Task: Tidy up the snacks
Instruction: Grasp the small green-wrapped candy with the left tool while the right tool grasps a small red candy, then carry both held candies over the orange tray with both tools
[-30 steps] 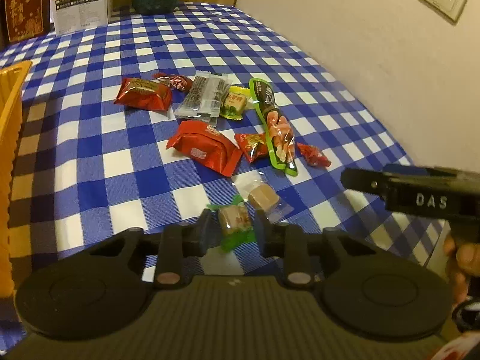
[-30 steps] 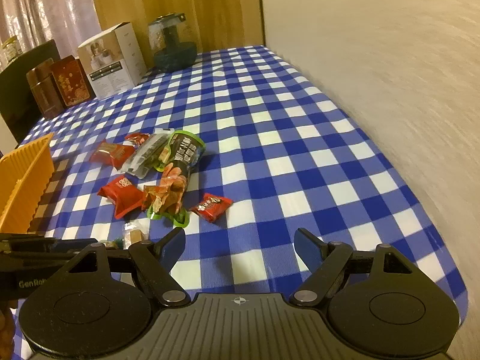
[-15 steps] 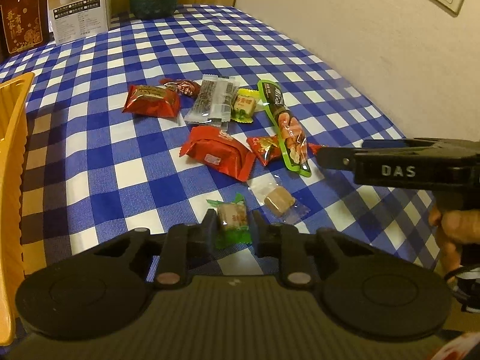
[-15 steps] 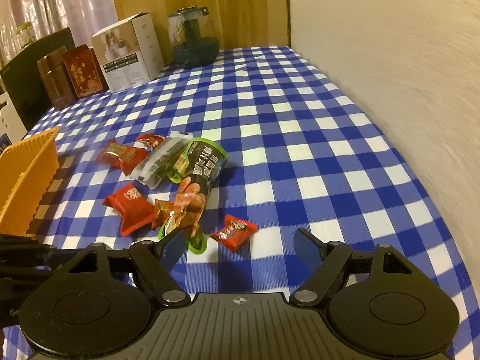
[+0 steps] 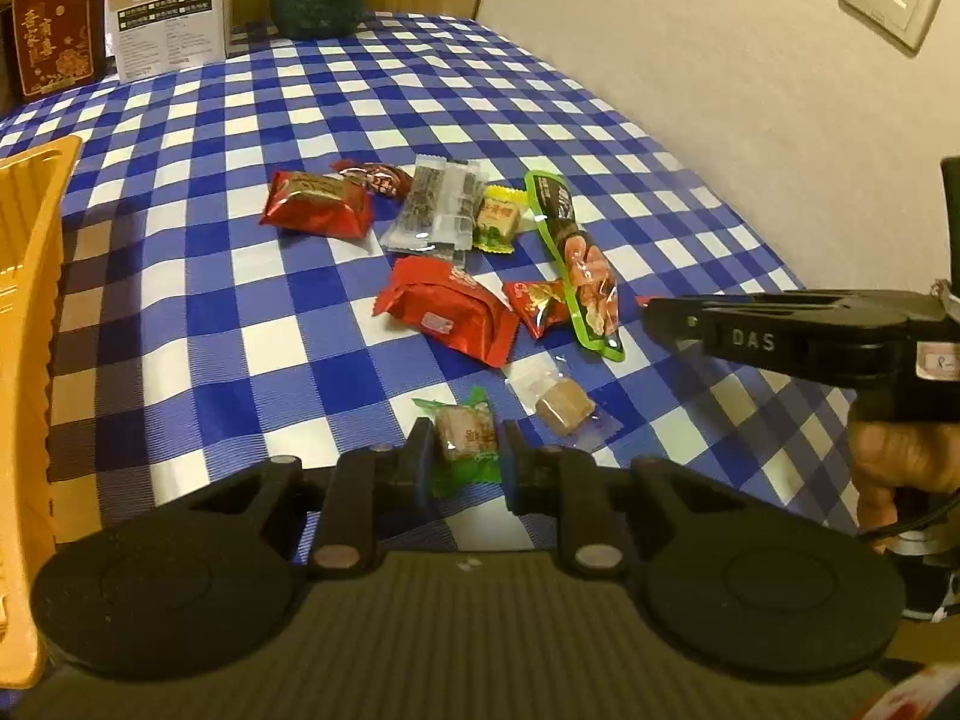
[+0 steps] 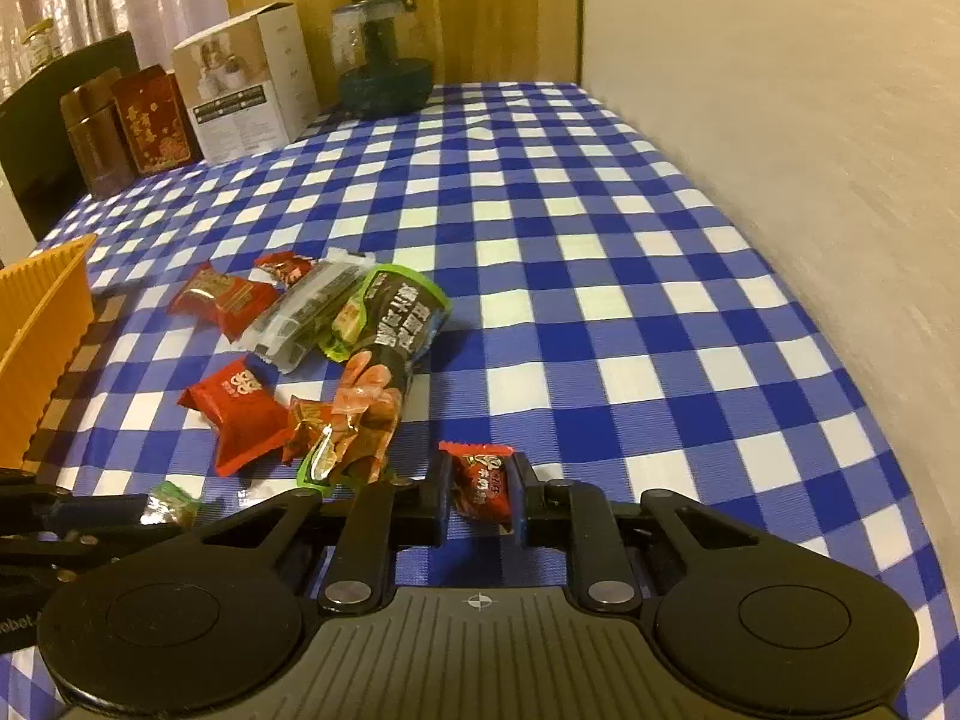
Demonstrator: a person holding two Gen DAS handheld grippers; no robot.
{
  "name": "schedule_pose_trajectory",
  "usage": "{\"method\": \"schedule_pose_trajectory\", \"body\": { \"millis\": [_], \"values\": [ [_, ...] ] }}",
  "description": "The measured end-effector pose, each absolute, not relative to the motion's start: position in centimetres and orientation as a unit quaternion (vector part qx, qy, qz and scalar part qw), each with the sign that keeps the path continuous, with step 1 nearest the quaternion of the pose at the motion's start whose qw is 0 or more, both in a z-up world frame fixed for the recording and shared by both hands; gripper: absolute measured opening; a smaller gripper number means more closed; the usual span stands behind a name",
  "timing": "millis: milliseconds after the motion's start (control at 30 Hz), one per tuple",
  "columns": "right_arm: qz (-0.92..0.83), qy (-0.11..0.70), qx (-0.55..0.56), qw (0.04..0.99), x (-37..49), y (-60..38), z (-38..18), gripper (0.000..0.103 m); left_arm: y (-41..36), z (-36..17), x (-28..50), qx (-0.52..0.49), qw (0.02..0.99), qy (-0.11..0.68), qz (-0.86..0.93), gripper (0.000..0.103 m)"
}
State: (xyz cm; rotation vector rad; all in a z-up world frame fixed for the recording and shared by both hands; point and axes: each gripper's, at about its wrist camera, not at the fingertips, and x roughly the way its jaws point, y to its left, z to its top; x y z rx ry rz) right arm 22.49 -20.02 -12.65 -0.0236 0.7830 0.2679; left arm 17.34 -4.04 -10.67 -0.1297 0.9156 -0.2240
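Snacks lie scattered on a blue-and-white checked tablecloth. My left gripper is shut on a green-wrapped candy, close to the cloth. My right gripper is shut on a small red-wrapped candy; from the left wrist view it comes in from the right, over that candy. Loose nearby are a clear-wrapped brown candy, a large red packet, a long green-edged sausage pack, a grey clear-wrapped bar, a yellow candy and another red packet.
An orange basket stands at the left edge of the table. At the far end are a white box, red and brown tins and a dark green glass jar. A wall runs along the right side.
My right gripper moved in over the small red candy and its jaws went from wide apart to shut on it. The left gripper kept its hold on the green candy.
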Motion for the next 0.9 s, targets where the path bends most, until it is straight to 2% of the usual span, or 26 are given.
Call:
{"method": "schedule_pose_trajectory", "body": {
  "millis": [467,900],
  "values": [
    [0.157,0.334,0.011,0.929,17.6,-18.4,-5.5,0.019,-1.7,-5.2,13.8,-0.089,0.906,0.403,-0.092,0.020],
    [0.232,0.315,0.023,0.920,12.6,-10.2,-1.6,0.019,5.5,0.0,8.3,-0.095,0.921,0.377,-0.034,0.020]
  ]
}}
